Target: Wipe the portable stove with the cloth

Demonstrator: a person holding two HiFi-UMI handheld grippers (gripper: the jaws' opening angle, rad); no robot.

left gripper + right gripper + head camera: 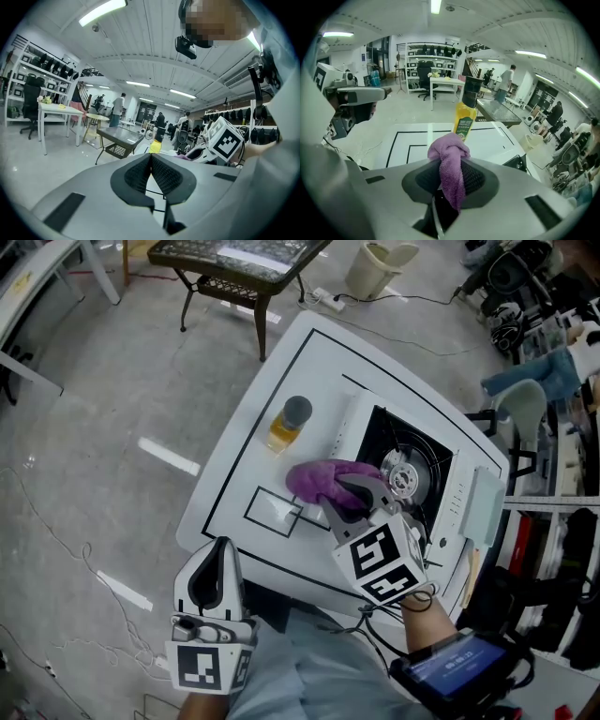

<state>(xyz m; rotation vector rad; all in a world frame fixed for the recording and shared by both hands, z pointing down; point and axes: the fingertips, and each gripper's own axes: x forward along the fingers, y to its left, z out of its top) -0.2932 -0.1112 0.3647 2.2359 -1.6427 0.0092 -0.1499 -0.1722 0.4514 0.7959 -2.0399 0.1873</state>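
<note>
The portable stove (441, 486), white-edged with a black top and a round burner, lies on the right side of the white table (244, 460). A purple cloth (323, 480) hangs over the stove's left edge, and my right gripper (359, 495) is shut on it. In the right gripper view the cloth (451, 168) is bunched between the jaws, with a corner of the stove (516, 161) at the right. My left gripper (220, 551) hovers off the table's near edge. Its pads (161, 174) meet with nothing between them.
A bottle of yellow liquid (288, 424) with a dark cap stands on the table left of the stove; it also shows ahead of the right gripper as the bottle (467, 112). Beyond the table are a dark glass-topped table (239, 261), a bin (380, 268) and cluttered shelves (553, 381).
</note>
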